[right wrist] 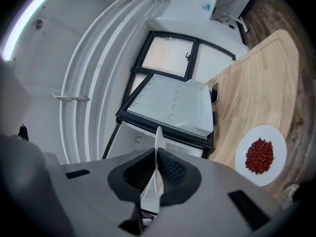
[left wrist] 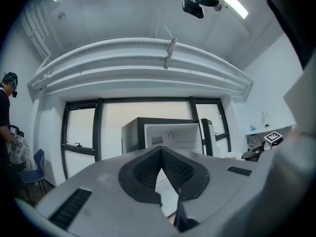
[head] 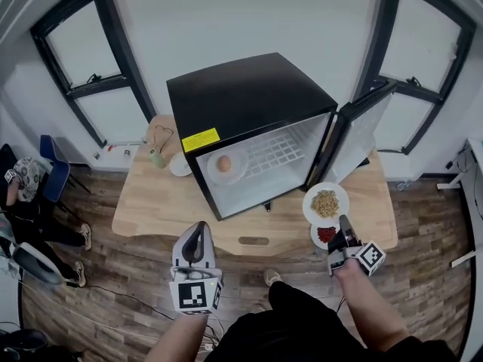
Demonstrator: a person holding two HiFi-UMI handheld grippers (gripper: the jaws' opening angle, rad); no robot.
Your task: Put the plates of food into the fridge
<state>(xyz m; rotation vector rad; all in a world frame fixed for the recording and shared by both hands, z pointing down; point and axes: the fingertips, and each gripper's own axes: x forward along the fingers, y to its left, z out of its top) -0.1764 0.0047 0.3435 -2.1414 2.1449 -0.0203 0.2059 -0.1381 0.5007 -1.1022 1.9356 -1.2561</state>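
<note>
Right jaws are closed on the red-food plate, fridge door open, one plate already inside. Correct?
No. The right gripper view shows the red-food plate lying free on the table; the right gripper is closed on the rim of the yellowish-food plate. The fridge door is open, with a third plate inside.

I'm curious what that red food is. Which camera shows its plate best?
The right gripper view: the plate of red food lies large and unobstructed on the wooden table. The head view shows it small, beside the right gripper. The left gripper view misses it.
</note>
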